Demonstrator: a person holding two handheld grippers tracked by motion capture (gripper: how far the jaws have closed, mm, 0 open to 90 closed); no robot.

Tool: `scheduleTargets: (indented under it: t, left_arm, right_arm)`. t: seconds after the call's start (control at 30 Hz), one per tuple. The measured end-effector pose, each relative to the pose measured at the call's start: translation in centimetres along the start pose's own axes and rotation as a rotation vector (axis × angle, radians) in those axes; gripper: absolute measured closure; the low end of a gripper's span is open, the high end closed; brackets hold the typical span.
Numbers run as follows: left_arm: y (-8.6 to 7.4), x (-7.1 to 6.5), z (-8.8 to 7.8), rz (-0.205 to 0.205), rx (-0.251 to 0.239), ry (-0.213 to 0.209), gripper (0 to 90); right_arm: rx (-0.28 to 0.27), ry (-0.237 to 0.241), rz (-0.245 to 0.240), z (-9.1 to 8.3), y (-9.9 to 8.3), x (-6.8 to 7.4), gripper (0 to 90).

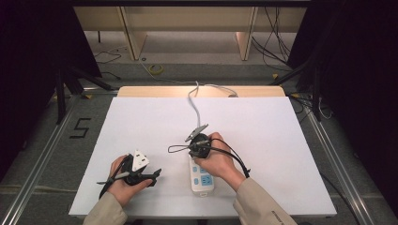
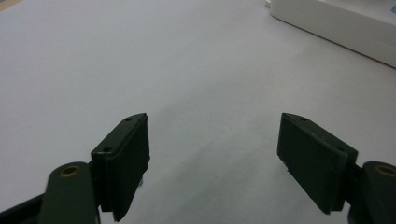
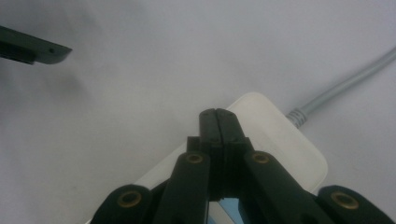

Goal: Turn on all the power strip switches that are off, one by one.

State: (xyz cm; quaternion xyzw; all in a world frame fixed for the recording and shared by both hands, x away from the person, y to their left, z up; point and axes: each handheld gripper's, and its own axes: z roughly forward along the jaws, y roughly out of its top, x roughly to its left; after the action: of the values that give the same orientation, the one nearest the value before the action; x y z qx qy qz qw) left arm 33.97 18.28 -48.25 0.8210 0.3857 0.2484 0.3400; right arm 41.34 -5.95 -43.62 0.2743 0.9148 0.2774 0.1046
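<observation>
White sheeting covers the table, and dark curtains and loose floor cables close in the room around it; on the near half of that sheet lies a white power strip, lengthwise toward us, its grey cord running off to the far edge. We hold the right gripper over the strip's far end, near where the cord enters; in the right gripper view its fingers are pressed flat together with nothing between them, tips poised above the white casing; whether they touch it we cannot tell. We judge the step in hand to be pressing or prodding something at that end of the strip, perhaps a switch, with the closed tips; the next move would call for a short, straight push downward, steady enough not to skid the strip across the sheet. Our left gripper waits on the sheet to the left of the strip, well apart from it; its fingers stand wide and hold nothing, bare sheet showing between them, with the strip's edge off in the far corner of that view.
</observation>
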Motion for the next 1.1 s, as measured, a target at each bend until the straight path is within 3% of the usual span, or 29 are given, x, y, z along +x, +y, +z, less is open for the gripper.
scheduleTargets:
  t: [0.2, 0.53, 1.1]
  left_arm:
    - [0.0, -0.1, 0.0, 0.002, -0.001, 0.0, 25.2]
    - [0.0, -0.1, 0.0, 0.001, 0.0, 0.001, 25.2]
    - [0.0, -0.1, 0.0, 0.0, 0.001, 0.002, 25.3]
  right_arm:
    - [0.02, 0.017, -0.024, -0.9, -0.6, 0.0, 90.0]
    - [0.021, 0.04, -0.016, -2.0, -1.6, 0.7, 90.0]
    - [0.058, 0.116, -0.056, -3.1, -3.6, 3.2, 90.0]
